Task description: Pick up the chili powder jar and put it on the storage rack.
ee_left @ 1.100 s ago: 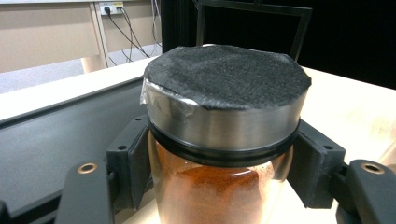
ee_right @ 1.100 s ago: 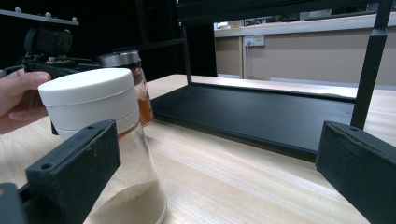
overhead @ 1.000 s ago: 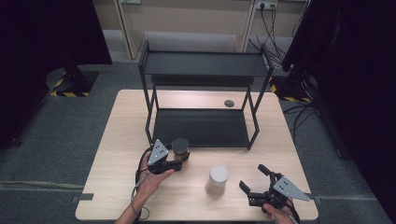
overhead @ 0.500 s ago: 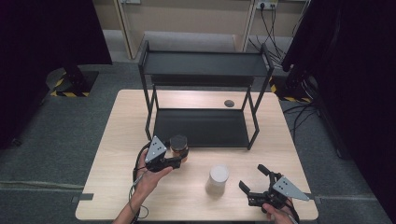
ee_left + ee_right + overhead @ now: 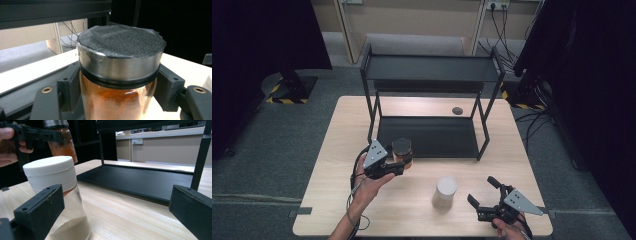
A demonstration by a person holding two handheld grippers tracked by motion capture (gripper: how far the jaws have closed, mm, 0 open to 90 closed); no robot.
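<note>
Here the left gripper (image 5: 399, 162), left of centre in the high view, clamps a spice jar (image 5: 402, 148) lifted off the table (image 5: 337, 150), before the rack (image 5: 427, 135). The right gripper (image 5: 484, 200), lower right, stands open beside a white-lidded jar (image 5: 445, 190).

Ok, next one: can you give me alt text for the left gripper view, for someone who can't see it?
Close-up of a glass jar of orange powder clamped between the left tool's two black jaws, just below its silver lid, which has a rough black pad on top. Behind it are the light wooden table and the dark shelf.
</note>
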